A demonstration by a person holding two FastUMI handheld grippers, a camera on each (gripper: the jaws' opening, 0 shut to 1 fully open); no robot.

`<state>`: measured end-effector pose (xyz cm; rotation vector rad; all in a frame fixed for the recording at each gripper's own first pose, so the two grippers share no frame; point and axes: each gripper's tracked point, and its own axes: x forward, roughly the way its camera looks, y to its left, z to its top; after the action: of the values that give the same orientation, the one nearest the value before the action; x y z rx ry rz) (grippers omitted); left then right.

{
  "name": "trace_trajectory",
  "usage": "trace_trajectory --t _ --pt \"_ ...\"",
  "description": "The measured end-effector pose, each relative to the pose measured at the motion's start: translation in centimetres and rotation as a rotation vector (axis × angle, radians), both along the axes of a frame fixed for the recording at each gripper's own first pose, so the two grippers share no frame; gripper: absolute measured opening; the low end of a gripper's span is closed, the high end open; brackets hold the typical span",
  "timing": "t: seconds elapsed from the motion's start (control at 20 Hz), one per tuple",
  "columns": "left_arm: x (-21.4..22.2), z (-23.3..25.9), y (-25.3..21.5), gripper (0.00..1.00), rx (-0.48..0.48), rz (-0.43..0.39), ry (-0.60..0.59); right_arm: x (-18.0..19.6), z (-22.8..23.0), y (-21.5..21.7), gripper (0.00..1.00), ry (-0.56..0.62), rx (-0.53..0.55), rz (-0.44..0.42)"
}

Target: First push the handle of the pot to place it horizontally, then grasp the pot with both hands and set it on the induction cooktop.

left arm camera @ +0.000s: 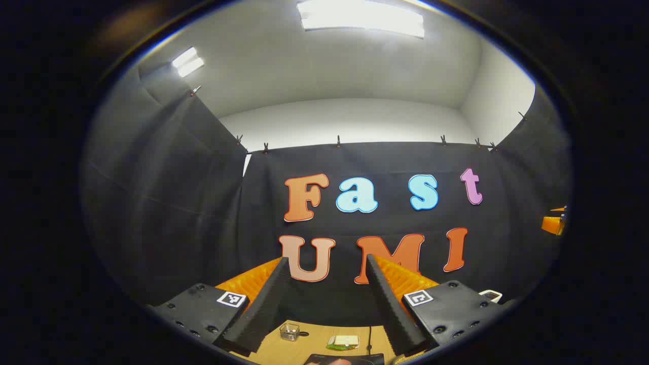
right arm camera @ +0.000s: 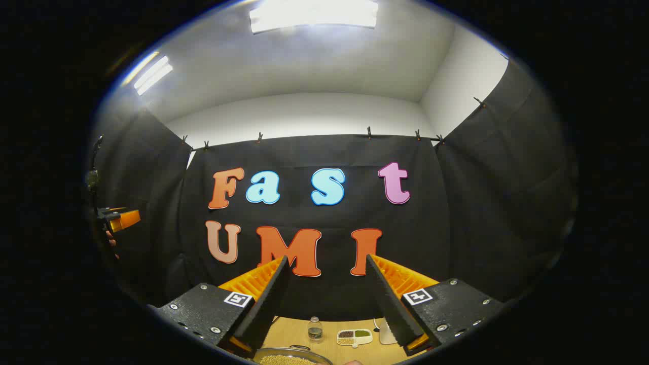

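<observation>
The pot (right arm camera: 291, 358) peeks in at the bottom edge of the right gripper view as a metal rim with pale grains inside; its handle is cut off. My right gripper (right arm camera: 326, 258) is open, raised above the table and aimed at the booth wall, with nothing between its fingers. My left gripper (left arm camera: 327, 259) is also open and empty, held high. Below it, a flat black slab (left arm camera: 345, 359) that may be the induction cooktop lies on the wooden table (left arm camera: 314, 347). Each gripper appears far off at the other's side: the right gripper (left arm camera: 552, 223) and the left gripper (right arm camera: 119, 219).
A small clear box (left arm camera: 289, 331) and a white and green item (left arm camera: 344, 342) sit at the back of the table, with a thin cable (left arm camera: 370, 337) beside them. A small bottle (right arm camera: 315, 329), a divided dish of beans (right arm camera: 354, 337) and a white object (right arm camera: 385, 332) stand behind the pot.
</observation>
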<state>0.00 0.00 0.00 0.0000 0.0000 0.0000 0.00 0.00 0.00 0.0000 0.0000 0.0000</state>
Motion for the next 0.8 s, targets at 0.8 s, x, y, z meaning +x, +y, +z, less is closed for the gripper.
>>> trace_trajectory --t 0.8 --pt "-0.9 1.0 -0.4 0.96 -0.018 0.006 -0.063 -0.5 -1.5 3.2 0.97 0.02 -0.001 0.095"
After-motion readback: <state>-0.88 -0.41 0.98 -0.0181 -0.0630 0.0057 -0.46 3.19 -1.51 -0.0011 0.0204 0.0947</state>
